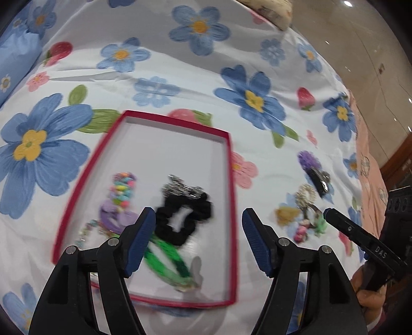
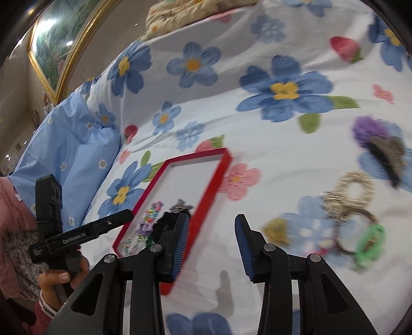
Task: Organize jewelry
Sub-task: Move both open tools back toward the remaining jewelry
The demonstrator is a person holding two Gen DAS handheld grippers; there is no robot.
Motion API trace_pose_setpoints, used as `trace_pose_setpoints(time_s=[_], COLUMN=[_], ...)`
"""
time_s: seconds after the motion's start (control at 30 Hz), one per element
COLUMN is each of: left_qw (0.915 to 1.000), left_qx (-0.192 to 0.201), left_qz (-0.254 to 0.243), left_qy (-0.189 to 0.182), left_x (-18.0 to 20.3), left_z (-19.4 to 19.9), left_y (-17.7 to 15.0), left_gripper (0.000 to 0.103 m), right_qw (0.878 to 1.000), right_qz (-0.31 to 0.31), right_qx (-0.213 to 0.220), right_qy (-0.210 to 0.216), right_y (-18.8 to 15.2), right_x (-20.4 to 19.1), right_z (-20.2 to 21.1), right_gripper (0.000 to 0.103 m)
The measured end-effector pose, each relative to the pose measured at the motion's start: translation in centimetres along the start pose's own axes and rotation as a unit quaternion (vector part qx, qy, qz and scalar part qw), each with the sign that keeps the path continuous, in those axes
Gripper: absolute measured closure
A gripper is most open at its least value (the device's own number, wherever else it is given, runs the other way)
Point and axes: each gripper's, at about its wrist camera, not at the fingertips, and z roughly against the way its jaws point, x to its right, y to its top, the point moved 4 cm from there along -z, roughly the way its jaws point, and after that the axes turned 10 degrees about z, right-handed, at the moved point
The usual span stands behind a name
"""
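Observation:
A red-rimmed box (image 1: 233, 180) with a white floor lies on the flowered bedsheet. In it are a black scrunchie (image 1: 184, 217), a silver piece (image 1: 180, 188), a colourful bead bracelet (image 1: 122, 189), a purple clip (image 1: 116, 216) and a green clip (image 1: 167, 262). My left gripper (image 1: 198, 237) hovers open and empty over the box. Loose pieces lie right of the box: a purple scrunchie with a black clip (image 2: 381, 147), a gold beaded ring (image 2: 355, 185) and a green clip (image 2: 370, 242). My right gripper (image 2: 211, 244) is open and empty above the sheet between the box (image 2: 206, 190) and the loose pile.
A light blue pillow (image 2: 67, 154) lies at the left of the bed. A folded quilt (image 2: 180, 13) sits at the far end. A framed painting (image 2: 61, 43) hangs on the wall. The bed's right edge drops to a tiled floor (image 1: 360, 51).

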Motion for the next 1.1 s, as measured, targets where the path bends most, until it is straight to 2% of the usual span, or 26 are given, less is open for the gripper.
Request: trace_pose_setpoints(time_s=[0.2, 0.43, 0.8, 1.1], left_qw=[0.9993, 0.9968, 0.9935, 0.9935], left_qx=[-0.023, -0.047, -0.063, -0.073], left_qz=[-0.026, -0.058, -0.089, -0.078], left_qy=[-0.016, -0.029, -0.031, -0.040], left_x=[3.5, 7.1, 10.6, 12.4], left_z=[-1.1, -2.2, -3.6, -5.9], left_y=[-2.2, -4.2, -5.8, -5.9], left_gripper=[0.032, 0.030, 0.028, 0.028], right_qw=[0.999, 0.995, 0.993, 0.992], right_qz=[-0.018, -0.051, -0.069, -0.082], right_qx=[0.011, 0.013, 0.012, 0.003], right_qy=[-0.049, -0.084, -0.093, -0.099], right_y=[-1.9, -4.4, -5.8, -6.0], right_x=[3.5, 7.3, 9.4, 11.5], right_z=[3.7, 6.3, 7.1, 6.2], right_gripper=[0.060, 0.060, 0.060, 0.060])
